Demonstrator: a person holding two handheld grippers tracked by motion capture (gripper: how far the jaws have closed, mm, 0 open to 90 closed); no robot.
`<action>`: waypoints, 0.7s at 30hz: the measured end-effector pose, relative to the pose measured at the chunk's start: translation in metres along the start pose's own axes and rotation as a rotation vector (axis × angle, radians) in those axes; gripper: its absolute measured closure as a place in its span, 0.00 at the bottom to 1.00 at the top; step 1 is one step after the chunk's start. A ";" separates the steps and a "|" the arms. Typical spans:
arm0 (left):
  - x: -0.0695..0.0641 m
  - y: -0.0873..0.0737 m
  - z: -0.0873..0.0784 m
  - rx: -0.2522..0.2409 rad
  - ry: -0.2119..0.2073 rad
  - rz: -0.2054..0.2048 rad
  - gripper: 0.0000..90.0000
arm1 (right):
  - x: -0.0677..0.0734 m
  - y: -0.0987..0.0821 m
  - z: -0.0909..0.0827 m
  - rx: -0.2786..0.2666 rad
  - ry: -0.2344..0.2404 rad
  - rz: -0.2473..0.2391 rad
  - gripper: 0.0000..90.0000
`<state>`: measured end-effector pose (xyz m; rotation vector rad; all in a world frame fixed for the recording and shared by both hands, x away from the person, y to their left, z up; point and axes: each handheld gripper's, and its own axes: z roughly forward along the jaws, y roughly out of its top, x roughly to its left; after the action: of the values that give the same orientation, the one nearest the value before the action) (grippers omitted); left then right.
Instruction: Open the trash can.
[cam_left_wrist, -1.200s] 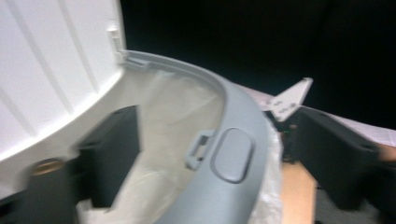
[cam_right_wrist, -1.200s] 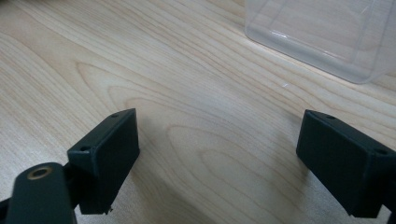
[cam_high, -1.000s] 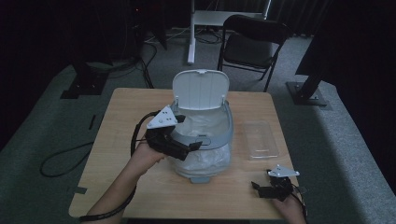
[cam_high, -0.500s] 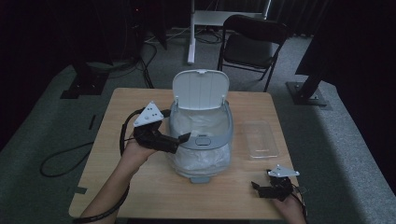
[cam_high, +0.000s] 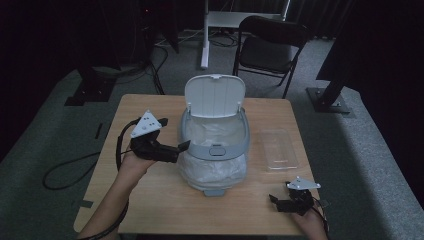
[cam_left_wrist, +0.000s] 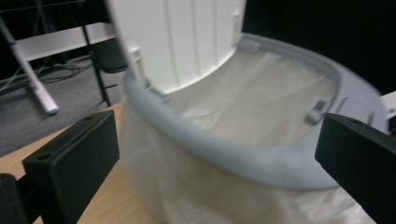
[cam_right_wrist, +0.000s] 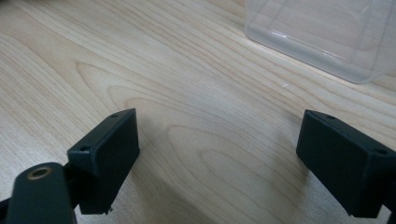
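The small pale-grey plastic waste bin with its white hinged lid raised (cam_high: 215, 145) stands at the centre of the high view, on the light wooden table (cam_high: 150, 210). A thin, translucent white plastic liner bag (cam_high: 212, 172) is draped inside it and hangs down over the outside below the grey rim ring (cam_left_wrist: 224, 154).

The left gripper (cam_high: 181, 148), left of centre in the high view, has its jaws set wide, nothing between them, and sits just beside the bin's left flank. In the left gripper view the rim ring and bag fill the centre between the two black jaws; whether a jaw touches the bag cannot be told.

The right gripper (cam_high: 274, 201), at the lower right of the high view, hovers low over bare table with jaws likewise wide and empty. A clear rectangular plastic tray (cam_right_wrist: 322, 32) lies at the upper right of the right gripper view, apart from the jaws.

Assessment: the bin appears light and hollow, so it is likely to slide or tip under a sideways push. The bag film is soft, slippery and easily torn or pulled off. The rim ring is the stiff part and the soundest place to take hold, pinched across its edge at the side. The raised lid looks loosely hinged and is a poor grip point.
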<state>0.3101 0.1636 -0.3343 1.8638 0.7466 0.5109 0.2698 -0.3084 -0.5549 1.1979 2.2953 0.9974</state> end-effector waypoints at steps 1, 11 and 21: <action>0.002 -0.002 -0.001 -0.002 0.011 -0.005 0.01 | 0.000 0.000 0.000 0.000 0.000 0.000 0.14; 0.018 -0.025 -0.013 0.003 0.067 -0.053 0.01 | 0.000 0.000 0.000 0.000 0.000 0.000 0.14; 0.034 -0.049 -0.018 0.011 0.128 -0.095 0.01 | 0.000 0.000 0.000 0.000 0.000 0.000 0.14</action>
<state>0.3097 0.2135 -0.3721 1.8087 0.9197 0.5697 0.2698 -0.3084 -0.5549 1.1977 2.2953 0.9970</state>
